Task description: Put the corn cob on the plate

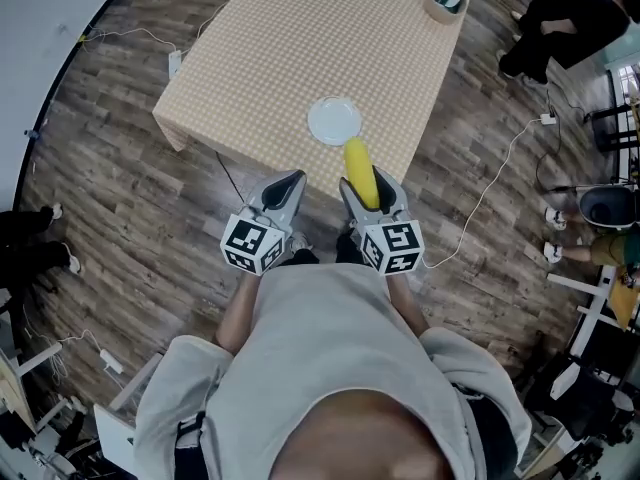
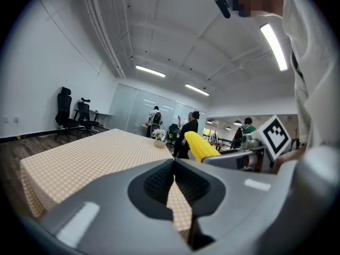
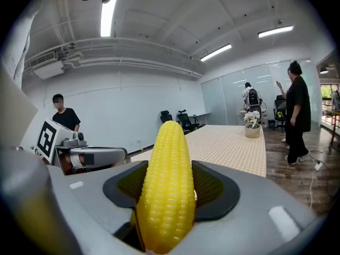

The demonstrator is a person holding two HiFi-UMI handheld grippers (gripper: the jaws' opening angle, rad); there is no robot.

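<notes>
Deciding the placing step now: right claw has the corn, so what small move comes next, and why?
Likely ease the right claw forward and slightly left, until the corn cob hangs over the plate. The jaws clamp the cob, whose tip in the head view sits just off the empty plate's near rim, by the near edge of the table.

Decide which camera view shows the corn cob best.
The right gripper view: the corn cob fills it, clamped between the jaws. The head view shows it small, from above; the left gripper view shows only its front part.
</notes>
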